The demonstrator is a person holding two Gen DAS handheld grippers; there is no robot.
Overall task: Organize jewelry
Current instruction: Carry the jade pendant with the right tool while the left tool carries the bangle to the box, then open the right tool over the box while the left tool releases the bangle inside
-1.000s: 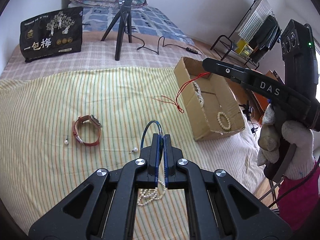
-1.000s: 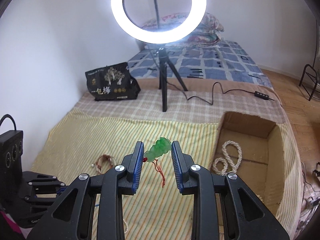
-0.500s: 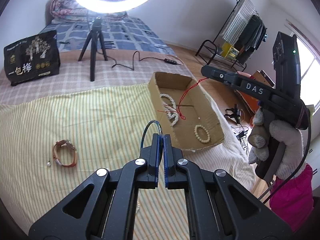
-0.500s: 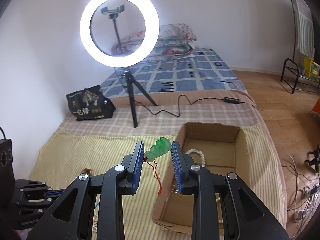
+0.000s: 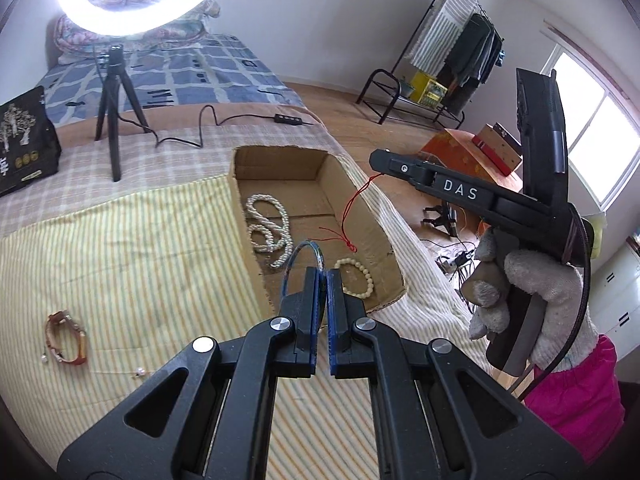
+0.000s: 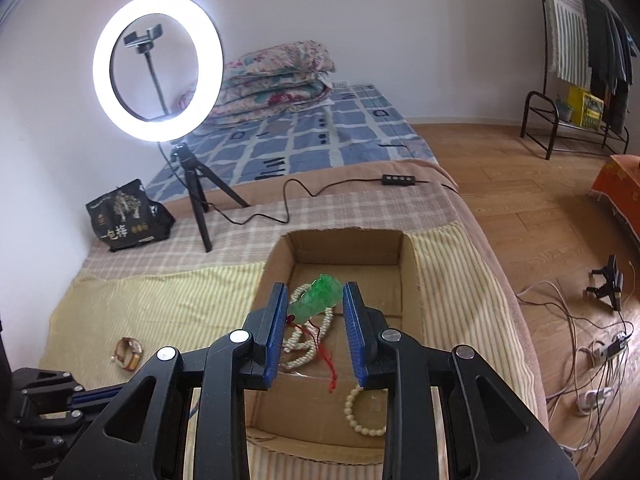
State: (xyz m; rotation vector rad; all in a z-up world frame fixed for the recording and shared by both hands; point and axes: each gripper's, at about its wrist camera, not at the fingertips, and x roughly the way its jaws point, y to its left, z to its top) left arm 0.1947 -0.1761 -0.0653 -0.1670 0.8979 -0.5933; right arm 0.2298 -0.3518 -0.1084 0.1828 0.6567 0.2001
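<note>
Right wrist view shows the right tongs (image 6: 315, 300) clenched on a green pendant (image 6: 318, 299), its long axis slanting up from the left pad to the right one, with its red cord (image 6: 326, 354) hanging straight down into the box (image 6: 408, 276). The pendant sits directly over the box floor, above the pearl strand (image 6: 306, 344) and ahead of the bead bracelet (image 6: 362, 410), so the drop this move seems to turn on is nearly plumb: down, not sideways. Left wrist view has the left tongs (image 5: 323, 276) pressed tight on a thin blue bangle (image 5: 304, 256), which stands on edge and arcs up and to the left from the pads. That bangle hangs over the box's near corner, close to the bracelet (image 5: 358, 278) and the pearls (image 5: 268, 228), so it looks just short of clearing the wall. From this side the right tongs (image 5: 376, 158) reach in over the box's far right wall, the cord (image 5: 347, 220) trailing down inside. Judged so, the right hand (image 5: 516, 292) is better placed to let go first; the left needs a little more reach forward. A watch (image 5: 66, 338) and loose pearl studs (image 5: 139, 372) remain on the striped bed cover (image 5: 132, 248), well apart from the box
</note>
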